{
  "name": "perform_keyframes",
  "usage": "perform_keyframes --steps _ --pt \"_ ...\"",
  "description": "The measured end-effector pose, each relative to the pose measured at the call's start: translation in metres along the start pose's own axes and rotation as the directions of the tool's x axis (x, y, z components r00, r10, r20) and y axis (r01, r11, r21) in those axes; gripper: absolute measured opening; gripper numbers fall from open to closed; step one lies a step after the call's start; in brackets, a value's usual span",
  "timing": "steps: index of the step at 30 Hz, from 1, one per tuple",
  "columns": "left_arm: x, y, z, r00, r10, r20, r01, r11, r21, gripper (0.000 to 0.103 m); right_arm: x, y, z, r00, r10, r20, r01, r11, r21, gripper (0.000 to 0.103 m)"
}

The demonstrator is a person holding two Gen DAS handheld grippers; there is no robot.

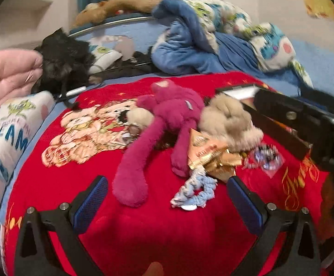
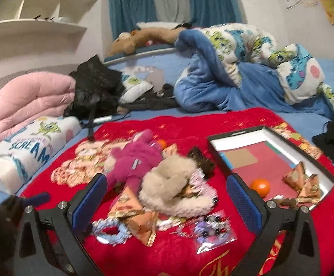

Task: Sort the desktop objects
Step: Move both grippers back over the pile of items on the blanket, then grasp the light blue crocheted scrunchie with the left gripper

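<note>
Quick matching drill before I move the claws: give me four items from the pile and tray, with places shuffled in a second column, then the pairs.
Things:
1. orange
2. pink plush toy
3. blue braided ring
4. bead packet

Places:
A. on the red blanket, between the right claw's fingers
B. inside the black-rimmed tray
C. left of the beige plush
D. near edge of the pile, by the left finger

Pairs: 1-B, 2-C, 3-D, 4-A
</note>
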State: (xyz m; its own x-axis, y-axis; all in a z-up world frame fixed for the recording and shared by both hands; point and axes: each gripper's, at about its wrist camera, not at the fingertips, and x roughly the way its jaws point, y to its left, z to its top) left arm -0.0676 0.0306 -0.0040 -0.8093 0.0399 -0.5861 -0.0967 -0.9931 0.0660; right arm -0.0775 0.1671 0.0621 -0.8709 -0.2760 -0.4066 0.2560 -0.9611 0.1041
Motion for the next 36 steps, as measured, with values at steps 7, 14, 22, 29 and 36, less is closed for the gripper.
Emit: perform_keyframes --steps 7,14,22,29,36 --pt "0.03 0.0 -0.003 0.996 0.01 -0.085 -0.01 1.0 0.0 0.103 0.022 -0.008 -0.009 0.998 -0.042 -0.041 0.042 0.999 -0.009 0.103" --pt "0.059 0.009 0.001 0.987 -0.016 -0.163 0.003 0.997 -0.083 0.103 0.043 -0.041 -0.01 0.994 0.011 -0.107 0.005 0.989 0.148 0.103" --pt "0.073 0.01 -0.001 0.978 0.002 -0.206 -0.023 0.995 -0.1 0.103 0.051 -0.027 -0.018 0.983 0.085 -0.165 -0.066 0.991 0.12 0.103" --pt "0.061 0.025 -0.005 0.98 -0.094 -0.176 0.056 0.976 -0.21 0.103 0.053 -0.032 -0.019 0.979 0.085 -0.184 -0.051 0.982 0.18 0.103" --pt "0.055 0.01 -0.009 0.98 -0.084 -0.181 0.058 0.987 -0.149 0.086 0.053 -0.034 -0.018 0.978 0.084 -0.193 -0.048 0.981 0.187 0.103"
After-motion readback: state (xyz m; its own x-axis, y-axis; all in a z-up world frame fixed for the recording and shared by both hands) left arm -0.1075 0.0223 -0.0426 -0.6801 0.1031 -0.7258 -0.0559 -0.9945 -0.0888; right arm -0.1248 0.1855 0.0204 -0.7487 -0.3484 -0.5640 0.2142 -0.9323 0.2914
